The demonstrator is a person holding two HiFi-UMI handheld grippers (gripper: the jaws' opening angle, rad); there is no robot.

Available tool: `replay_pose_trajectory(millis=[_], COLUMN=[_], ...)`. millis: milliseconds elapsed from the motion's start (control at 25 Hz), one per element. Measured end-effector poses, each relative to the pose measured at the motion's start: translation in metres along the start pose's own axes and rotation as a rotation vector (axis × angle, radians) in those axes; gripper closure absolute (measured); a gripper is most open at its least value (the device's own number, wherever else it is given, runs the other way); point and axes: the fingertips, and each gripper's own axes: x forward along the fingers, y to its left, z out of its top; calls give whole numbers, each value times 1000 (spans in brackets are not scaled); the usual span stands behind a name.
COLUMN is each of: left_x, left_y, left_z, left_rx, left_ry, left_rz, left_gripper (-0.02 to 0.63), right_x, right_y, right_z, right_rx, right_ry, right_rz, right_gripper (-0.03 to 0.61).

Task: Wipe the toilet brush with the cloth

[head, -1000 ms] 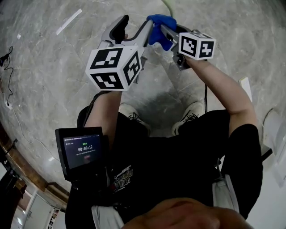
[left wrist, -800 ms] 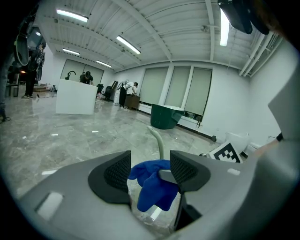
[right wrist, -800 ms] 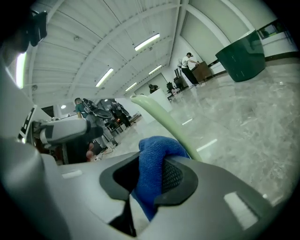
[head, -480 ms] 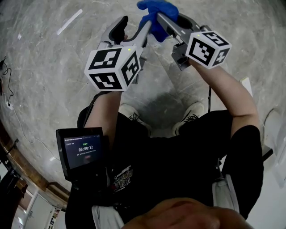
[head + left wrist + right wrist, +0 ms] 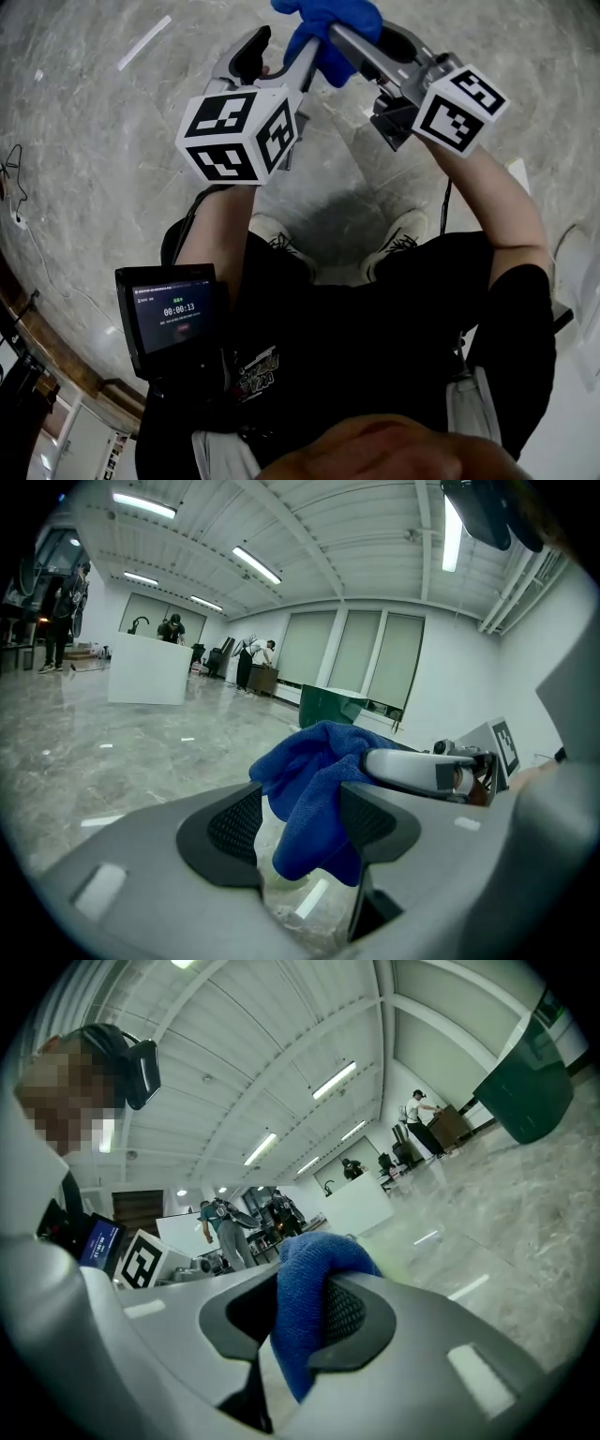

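Wiping was in hand: the cloth [image 5: 314, 799] was pinched in the right gripper [image 5: 295, 1316] and draped over the toilet brush [image 5: 270, 871]. The brush was judged held between the wide-set jaws of the left gripper [image 5: 300, 832]. A firm stroke along the handle was called for next.

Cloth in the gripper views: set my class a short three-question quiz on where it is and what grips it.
1. True or false: the right gripper is shut on the cloth.
2. In the left gripper view, the cloth hangs: A) between the left gripper's jaws; B) flat on a table; C) out of sight.
3. Fill in: the cloth's colour is ____.
Key: 1 true; 2 A; 3 blue.
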Motion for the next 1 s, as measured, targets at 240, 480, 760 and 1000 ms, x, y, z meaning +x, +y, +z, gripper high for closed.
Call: replay_pose_trajectory(millis=[240, 480, 760, 1000], left_x=[9, 13, 13, 13], left_y=[-26, -70, -45, -25], left_z=[-20, -46, -41, -35], left_rx=[133, 273, 169, 83], left_ry=[101, 190, 183, 167], left_rz=[-76, -240, -191, -138], left_gripper=[316, 318, 341, 350], right_x=[-37, -90, -99, -77], right_y=[-5, -22, -121, -192], right_z=[-24, -38, -13, -118], right_rx=[-2, 109, 226, 134], right_ry=[147, 297, 111, 337], right_rz=[101, 226, -12, -430], right_gripper=[492, 494, 494, 494])
